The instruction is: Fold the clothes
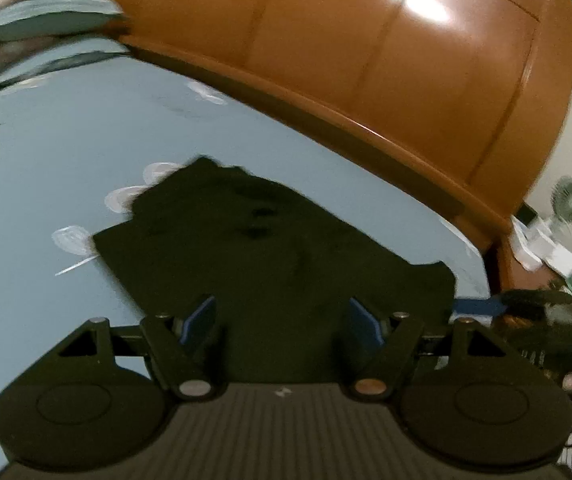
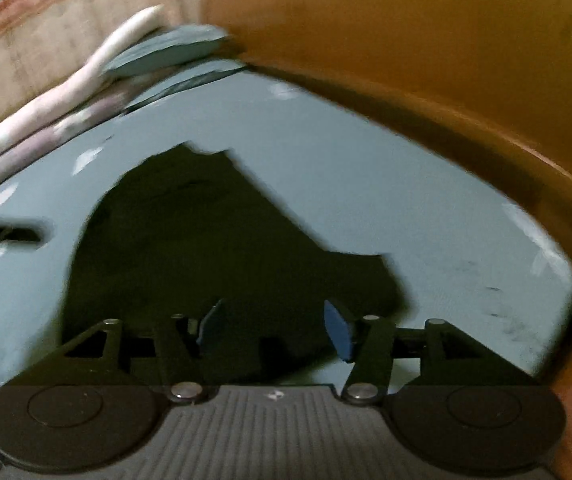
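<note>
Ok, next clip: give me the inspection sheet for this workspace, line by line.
Surface: bed with a light blue sheet printed with white shapes.
Job's things: one dark garment lying flat on the sheet, partly folded, edges uneven.
Clutter: pillows stacked at the far corner.
Grippers: left gripper open above the garment's near edge; right gripper open, nothing between the pads.
Cables: nothing seen.
Surroundings: brown headboard along the bed's far side; small fan on a cluttered bedside stand.
</note>
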Demonstrator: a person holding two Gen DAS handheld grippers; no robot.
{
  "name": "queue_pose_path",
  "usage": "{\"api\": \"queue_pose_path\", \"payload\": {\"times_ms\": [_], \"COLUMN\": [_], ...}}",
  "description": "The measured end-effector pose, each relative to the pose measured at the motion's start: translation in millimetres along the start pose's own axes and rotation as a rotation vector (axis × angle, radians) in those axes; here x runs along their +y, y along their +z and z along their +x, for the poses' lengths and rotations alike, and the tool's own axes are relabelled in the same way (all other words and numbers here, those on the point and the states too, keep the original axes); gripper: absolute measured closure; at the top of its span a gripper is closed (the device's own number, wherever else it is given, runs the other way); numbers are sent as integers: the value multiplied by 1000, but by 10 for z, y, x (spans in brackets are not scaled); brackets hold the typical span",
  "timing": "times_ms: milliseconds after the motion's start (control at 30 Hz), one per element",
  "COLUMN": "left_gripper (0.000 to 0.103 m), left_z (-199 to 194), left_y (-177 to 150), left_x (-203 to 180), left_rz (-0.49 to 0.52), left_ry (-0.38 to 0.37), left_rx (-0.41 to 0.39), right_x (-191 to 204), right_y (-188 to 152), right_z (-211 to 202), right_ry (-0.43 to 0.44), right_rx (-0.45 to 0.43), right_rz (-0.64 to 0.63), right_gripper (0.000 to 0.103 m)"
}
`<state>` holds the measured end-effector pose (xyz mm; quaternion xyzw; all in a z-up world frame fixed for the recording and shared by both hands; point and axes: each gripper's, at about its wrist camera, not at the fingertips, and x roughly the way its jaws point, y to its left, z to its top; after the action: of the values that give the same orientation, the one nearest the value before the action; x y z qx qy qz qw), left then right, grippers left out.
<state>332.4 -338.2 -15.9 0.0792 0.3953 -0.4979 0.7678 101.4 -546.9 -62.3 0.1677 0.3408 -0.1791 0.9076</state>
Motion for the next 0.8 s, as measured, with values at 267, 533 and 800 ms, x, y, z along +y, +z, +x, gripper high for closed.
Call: {"api": "queue_pose_path", "payload": {"times_ms": [267,533,800], "left_gripper": [31,30,32], "left_z": [559,-59,-490], "left_y": [-62,-260,-1079], "left_x": [118,271,470], "left_rz": [-35,-104,-188], "left_ry": [-10,-114,-156], "left_rx": [96,-17,-19], "right_x": [652,859,539], "right_y": [-150,-278,-65], "right_z": [228,220,21], "right_ry": [82,35,-10], "right_rx": [101,189,148], "right_rz": [-204,-368,-211], "right_gripper": [38,32,25]}}
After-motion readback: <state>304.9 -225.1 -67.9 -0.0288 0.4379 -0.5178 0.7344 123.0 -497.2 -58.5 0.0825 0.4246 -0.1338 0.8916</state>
